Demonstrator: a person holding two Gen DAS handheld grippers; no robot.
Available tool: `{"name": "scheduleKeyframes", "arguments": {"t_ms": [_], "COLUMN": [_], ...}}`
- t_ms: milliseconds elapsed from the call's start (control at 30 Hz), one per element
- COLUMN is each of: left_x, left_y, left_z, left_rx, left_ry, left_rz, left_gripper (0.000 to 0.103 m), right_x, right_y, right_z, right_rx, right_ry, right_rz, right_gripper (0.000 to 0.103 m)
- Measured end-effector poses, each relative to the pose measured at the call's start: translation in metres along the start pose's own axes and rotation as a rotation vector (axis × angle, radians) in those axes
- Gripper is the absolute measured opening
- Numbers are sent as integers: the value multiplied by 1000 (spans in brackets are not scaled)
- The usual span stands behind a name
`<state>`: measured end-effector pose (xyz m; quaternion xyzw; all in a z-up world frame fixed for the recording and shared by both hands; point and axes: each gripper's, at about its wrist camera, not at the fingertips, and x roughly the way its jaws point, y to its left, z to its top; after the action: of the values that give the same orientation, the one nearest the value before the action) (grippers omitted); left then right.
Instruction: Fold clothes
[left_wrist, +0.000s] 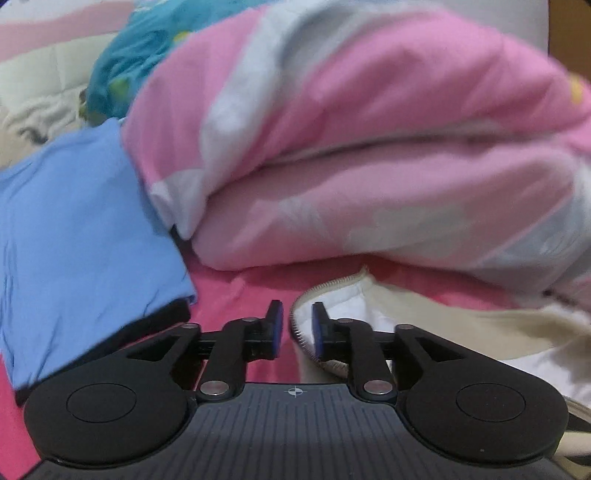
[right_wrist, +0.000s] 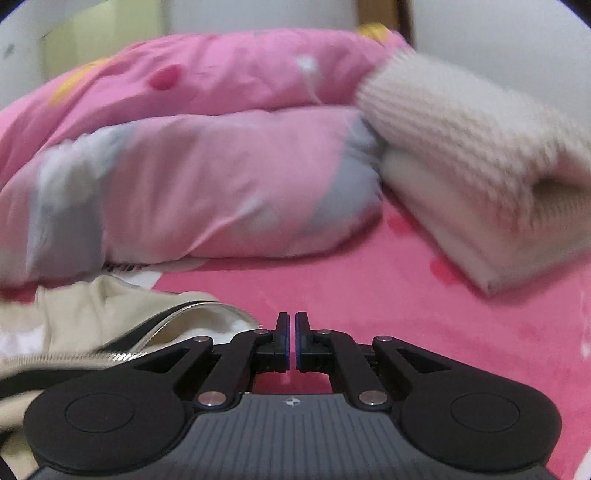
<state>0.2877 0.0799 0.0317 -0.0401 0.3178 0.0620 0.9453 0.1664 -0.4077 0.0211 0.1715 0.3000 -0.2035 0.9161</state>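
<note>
A cream jacket (left_wrist: 424, 325) with a zipper edge lies on the pink bedsheet (left_wrist: 236, 288). My left gripper (left_wrist: 297, 326) hovers at its near zipper edge, jaws a little apart. The zipper runs across the gap between them, and the pads do not press on it. In the right wrist view the same cream jacket (right_wrist: 92, 317) lies at lower left. My right gripper (right_wrist: 291, 334) is shut with nothing between its fingers, just right of the jacket and above bare pink sheet (right_wrist: 406, 314).
A bulky pink and grey duvet (left_wrist: 369, 166) fills the back of the bed, also the duvet (right_wrist: 203, 166). A folded blue garment (left_wrist: 74, 240) lies at left, with a teal one (left_wrist: 147, 48) behind. A folded cream knit sweater (right_wrist: 461, 155) sits at right.
</note>
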Motion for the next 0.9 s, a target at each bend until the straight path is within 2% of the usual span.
{"name": "scheduleKeyframes", "arguments": {"t_ms": [67, 167, 267, 333, 400, 467, 567, 700, 800, 900], "left_x": [-32, -88, -135, -149, -153, -146, -127, -106, -95, -86], "left_y": [16, 33, 23, 5, -22, -52, -99, -139, -145, -146], "left_z": [-1, -8, -24, -38, -53, -70, -94, -114, -113, -111], "left_rx": [-45, -60, -10, 37, 89, 146, 294, 453, 442, 436], "left_ry": [-83, -220, -263, -218, -135, -48, 14, 9, 8, 12], "left_rz": [-14, -51, -177, -314, -456, -557, -558, -464, -442, -429], "left_gripper": [48, 60, 69, 70, 71, 73, 73, 72, 71, 64], "right_x": [-15, -47, -77, -93, -103, -107, -105, -94, -80, -60], "right_y": [-19, -41, -41, -28, -7, 16, 50, 86, 99, 104], "right_z": [3, 1, -9, -18, -30, -41, -54, -64, -69, -73], "right_rx": [140, 299, 304, 254, 174, 89, -56, -268, -333, -373], "right_ry": [-27, -128, -208, -213, -172, -118, -46, 18, 45, 72], "right_rz": [81, 204, 319, 411, 513, 568, 554, 460, 437, 429], "right_gripper": [8, 25, 32, 41, 56, 68, 72, 74, 74, 73]}}
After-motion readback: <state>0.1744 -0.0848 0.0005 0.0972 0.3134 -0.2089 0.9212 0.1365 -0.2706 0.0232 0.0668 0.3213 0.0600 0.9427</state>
